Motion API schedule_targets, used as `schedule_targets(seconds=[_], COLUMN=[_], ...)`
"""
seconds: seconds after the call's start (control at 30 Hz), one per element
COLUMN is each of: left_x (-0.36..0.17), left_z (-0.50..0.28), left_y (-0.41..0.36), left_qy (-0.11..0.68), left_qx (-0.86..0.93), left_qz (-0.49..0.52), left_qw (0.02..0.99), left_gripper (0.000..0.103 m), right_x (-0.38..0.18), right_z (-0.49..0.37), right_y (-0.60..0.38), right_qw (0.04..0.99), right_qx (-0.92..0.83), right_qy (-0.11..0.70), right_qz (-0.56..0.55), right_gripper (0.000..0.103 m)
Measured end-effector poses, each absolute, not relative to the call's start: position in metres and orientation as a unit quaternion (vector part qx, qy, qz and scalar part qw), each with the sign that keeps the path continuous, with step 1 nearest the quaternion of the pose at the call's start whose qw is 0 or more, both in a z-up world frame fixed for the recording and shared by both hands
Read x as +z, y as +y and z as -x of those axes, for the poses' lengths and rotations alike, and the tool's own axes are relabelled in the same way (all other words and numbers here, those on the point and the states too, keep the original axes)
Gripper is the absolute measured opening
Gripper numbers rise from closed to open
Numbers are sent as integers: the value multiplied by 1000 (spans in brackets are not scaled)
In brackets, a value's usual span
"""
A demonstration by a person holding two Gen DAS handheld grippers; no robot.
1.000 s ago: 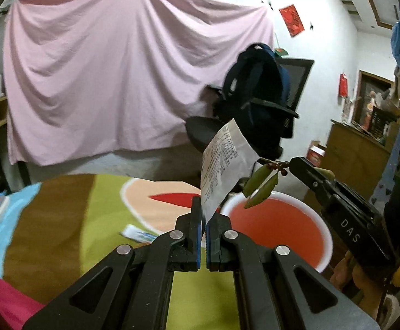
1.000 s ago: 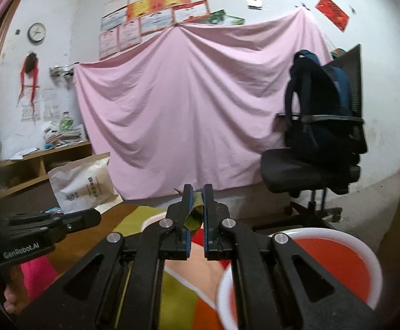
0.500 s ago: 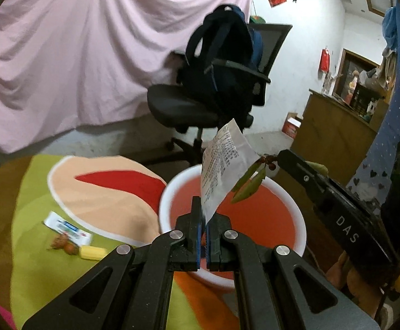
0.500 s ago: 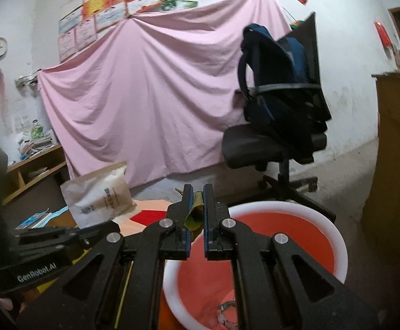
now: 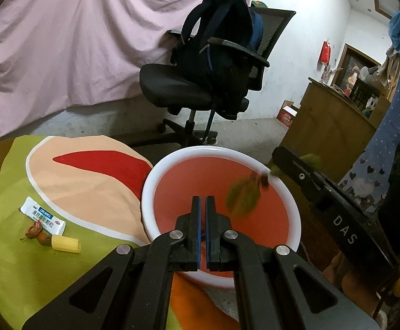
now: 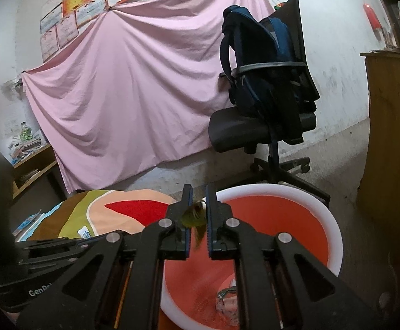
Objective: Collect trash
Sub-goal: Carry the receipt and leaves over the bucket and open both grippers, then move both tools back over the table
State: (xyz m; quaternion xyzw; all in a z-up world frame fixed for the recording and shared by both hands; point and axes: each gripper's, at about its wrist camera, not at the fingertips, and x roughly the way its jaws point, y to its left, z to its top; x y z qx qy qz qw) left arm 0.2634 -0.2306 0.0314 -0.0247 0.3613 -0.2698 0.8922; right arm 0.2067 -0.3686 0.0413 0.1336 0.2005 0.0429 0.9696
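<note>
Left gripper [image 5: 202, 206] slightly parted, empty, over basin [image 5: 293, 206]. Right gripper [image 6: 198, 200] parted; blurred leafy sprig [image 6: 193, 216] loose between its fingers.

Dim indoor light, heavy fisheye warp, dark vignette, motion-blurred leaves [image 5: 242, 196].

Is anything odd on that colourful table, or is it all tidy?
Not quite tidy. A white sachet, a yellow chunk and some brown scraps lie loose on the tablecloth, outside the red basin. A blurred leafy sprig appears to be in mid-air over the basin.
</note>
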Motion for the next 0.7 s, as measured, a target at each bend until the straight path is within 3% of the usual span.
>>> schedule_targets(seconds=[0.17, 0.3, 0.43, 0.63, 0.7], left_x=[35, 40, 45, 56, 60], left_z=[-261, -259, -254, -241, -235], left_y=[-222, -211, -197, -173, -164], left_qy=[353, 342, 328, 296, 283], left_qx=[-262, -247, -234, -210, -201], left_qz=[34, 39, 41, 46, 49], left_qw=[898, 906, 914, 931, 937], left_gripper=[1, 1, 4, 26, 27], right_x=[39, 40, 42, 48, 51], right_z=[-207, -205, -204, -199, -198], right_y=[-370, -370, -368, -361, -358], right_qw=[969, 970, 972, 976, 978], right_qx=[41, 42, 46, 55, 60], right_qy=[202, 194, 183, 159, 147], right_qz=[-134, -138, -138, -135, -137], right_gripper=[46, 66, 75, 85, 87])
